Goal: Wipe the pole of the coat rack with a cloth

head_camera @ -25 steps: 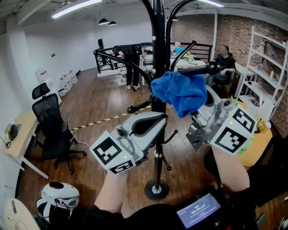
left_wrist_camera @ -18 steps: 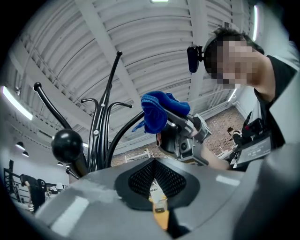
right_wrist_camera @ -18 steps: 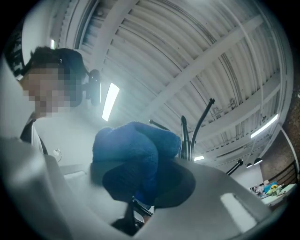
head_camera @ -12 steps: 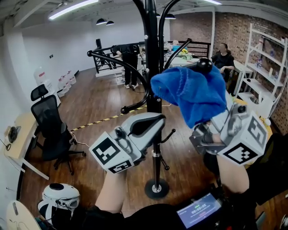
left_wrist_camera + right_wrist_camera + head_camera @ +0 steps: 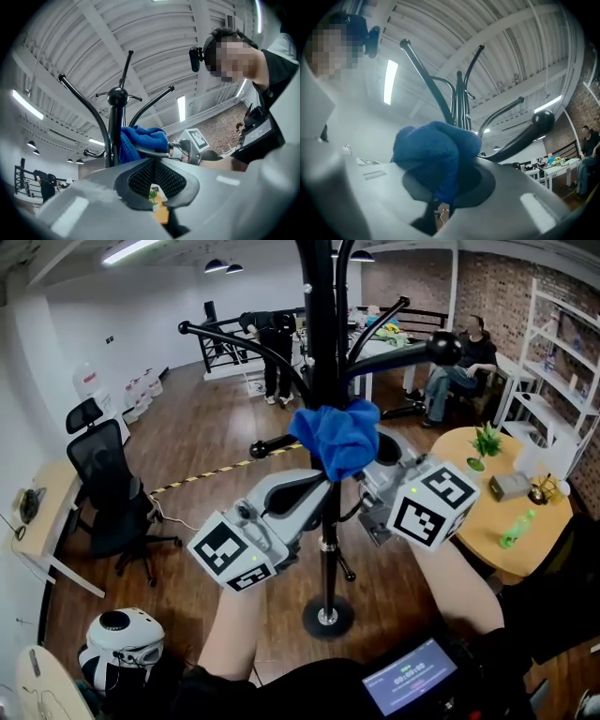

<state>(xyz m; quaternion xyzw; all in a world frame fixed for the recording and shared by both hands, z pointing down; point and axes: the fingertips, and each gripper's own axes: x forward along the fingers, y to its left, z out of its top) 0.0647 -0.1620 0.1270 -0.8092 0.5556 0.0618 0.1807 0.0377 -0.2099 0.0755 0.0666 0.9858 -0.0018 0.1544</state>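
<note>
- The blue terry cloth [image 5: 337, 437] is soft, light and limp. I judge that it will bunch and fold under any push, and it cannot break or scratch
- The best place to hold it is a thick wad of the fabric, with a good pad left free in front of the jaws. That way only cloth meets the metal, not the jaws
- Your right gripper [image 5: 364, 472] holds it like this now: its jaws pinch a fold of the cloth, and the rest stands out in front as a round bundle
- The cloth lies against the black metal pole of the coat rack [image 5: 323, 352], on the front side, under the curved black hooks [image 5: 405, 351]
- The pole looks stiff and smooth, so the cloth should slide easily on it. The rack stands only on a small round base [image 5: 328, 617], so it may rock if you press hard
- Your left gripper [image 5: 319, 488] has its jaws pressed together with nothing between them, and its tip is just beside the pole
- Half a second ago the cloth was higher and to the right of the pole, near the ball end of a hook. Now it is lower and touches the pole
- The left gripper stays almost in the same place
</note>
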